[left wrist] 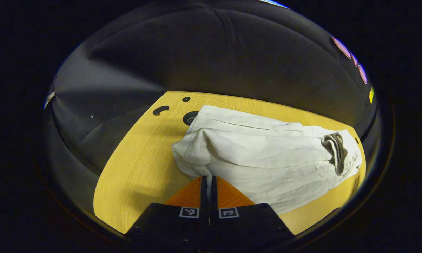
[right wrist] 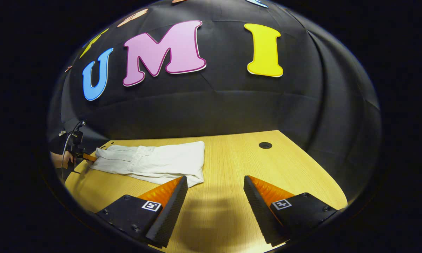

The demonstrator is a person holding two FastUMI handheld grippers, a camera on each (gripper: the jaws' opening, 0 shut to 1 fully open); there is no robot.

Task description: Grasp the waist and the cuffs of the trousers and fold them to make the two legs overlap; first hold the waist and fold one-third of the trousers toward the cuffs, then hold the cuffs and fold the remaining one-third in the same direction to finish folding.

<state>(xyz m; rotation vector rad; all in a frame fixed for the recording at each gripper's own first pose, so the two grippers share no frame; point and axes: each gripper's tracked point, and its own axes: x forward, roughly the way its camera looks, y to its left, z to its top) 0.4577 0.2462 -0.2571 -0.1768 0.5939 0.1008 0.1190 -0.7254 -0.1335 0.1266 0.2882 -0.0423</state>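
The near edge of the white trousers [left wrist: 267, 154] disappears between the left gripper [left wrist: 209, 182], whose fingers are pinched together on the cloth. In the right gripper view a hand [right wrist: 60, 160] holds that gripper at the far trouser end. The right gripper [right wrist: 214, 186] hovers over the wooden table [right wrist: 253, 165], jaws wide apart, holding nothing. The trousers lie folded lengthwise, rumpled.

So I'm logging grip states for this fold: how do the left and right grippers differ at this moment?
The left gripper has its fingers pressed together on an edge of the white trousers; the right gripper is spread wide and grips nothing. The left gripper sits against the cloth, while the right gripper hangs over bare table, beside the trousers' near end. Both point across the same wooden table.
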